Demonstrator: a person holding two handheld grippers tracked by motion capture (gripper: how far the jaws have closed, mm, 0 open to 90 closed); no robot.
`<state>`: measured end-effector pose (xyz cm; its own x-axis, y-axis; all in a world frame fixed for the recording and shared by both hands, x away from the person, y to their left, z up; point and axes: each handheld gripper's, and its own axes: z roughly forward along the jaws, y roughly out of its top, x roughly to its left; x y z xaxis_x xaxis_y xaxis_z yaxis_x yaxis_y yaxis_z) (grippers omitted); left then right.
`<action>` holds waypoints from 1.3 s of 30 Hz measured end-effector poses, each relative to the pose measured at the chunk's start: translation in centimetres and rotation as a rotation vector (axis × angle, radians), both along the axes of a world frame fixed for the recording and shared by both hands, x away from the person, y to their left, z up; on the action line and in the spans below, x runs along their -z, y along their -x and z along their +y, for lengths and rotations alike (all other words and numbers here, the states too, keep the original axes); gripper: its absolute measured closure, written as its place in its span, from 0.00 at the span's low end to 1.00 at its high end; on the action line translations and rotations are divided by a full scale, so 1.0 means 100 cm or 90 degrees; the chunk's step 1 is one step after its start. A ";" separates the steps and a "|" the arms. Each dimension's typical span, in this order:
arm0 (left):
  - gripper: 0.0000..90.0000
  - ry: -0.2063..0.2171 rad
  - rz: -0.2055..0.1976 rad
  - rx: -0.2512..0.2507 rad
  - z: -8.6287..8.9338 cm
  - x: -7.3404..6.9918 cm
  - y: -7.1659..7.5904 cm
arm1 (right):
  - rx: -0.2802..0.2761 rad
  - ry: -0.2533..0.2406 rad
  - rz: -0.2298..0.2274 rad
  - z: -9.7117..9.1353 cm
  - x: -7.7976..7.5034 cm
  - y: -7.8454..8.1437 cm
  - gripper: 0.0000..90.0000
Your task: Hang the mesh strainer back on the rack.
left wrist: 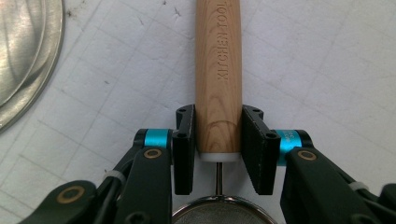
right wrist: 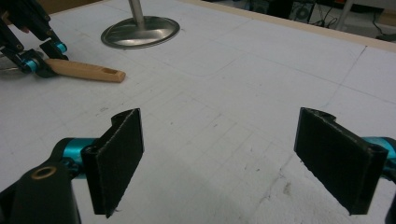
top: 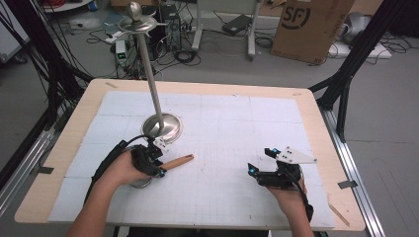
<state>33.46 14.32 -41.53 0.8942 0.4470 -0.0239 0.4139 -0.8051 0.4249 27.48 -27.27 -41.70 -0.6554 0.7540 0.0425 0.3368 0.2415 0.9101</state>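
At the near left of the table (top: 64,143), the left gripper (left wrist: 218,140) has its two jaws closed against the sides of a wooden handle (left wrist: 218,70), right at the end where the wood meets a white collar and a thin wire neck. The handle belongs to a small strainer (top: 141,181) whose metal rim peeks out under the person's left hand (top: 129,167) in the high view; the handle lies flat on the white mat, pointing away to the right. Just beyond it, a little farther back, stands a metal stand (top: 148,64) with a round base and a tall pole topped by hooks. Judging from this, the step in hand is the grasp on the strainer, made but not yet lifted, and the stand with its hooks looks like the likely place to hang it. The next move would call for raising the strainer clear of the mat, keeping the grip firm so the heavier mesh end does not swing down, then carrying it up toward the hooks. Over at the near right, the right gripper (right wrist: 219,158) rests low over bare mat with its jaws wide apart, holding nothing, well away from the strainer.
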 end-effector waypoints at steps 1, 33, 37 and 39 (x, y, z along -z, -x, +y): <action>0.76 0.002 -0.006 0.006 0.000 0.000 0.001 | -0.001 0.000 0.000 0.000 0.000 0.000 0.16; 0.77 0.193 -0.153 0.005 0.026 -0.035 0.020 | -0.002 0.001 0.004 0.002 0.001 -0.001 0.16; 0.77 0.237 -0.165 0.006 0.031 -0.042 0.022 | -0.006 0.003 0.001 0.003 0.001 -0.001 0.16; 0.77 0.267 -0.170 0.003 0.034 -0.046 0.024 | -0.006 0.003 0.000 0.003 0.001 -0.001 0.16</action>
<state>31.04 17.68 -36.89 0.8957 0.4437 0.0291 0.2431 -0.5433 0.8036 27.62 -27.00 -41.77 -0.6620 0.7485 0.0389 0.3344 0.2485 0.9091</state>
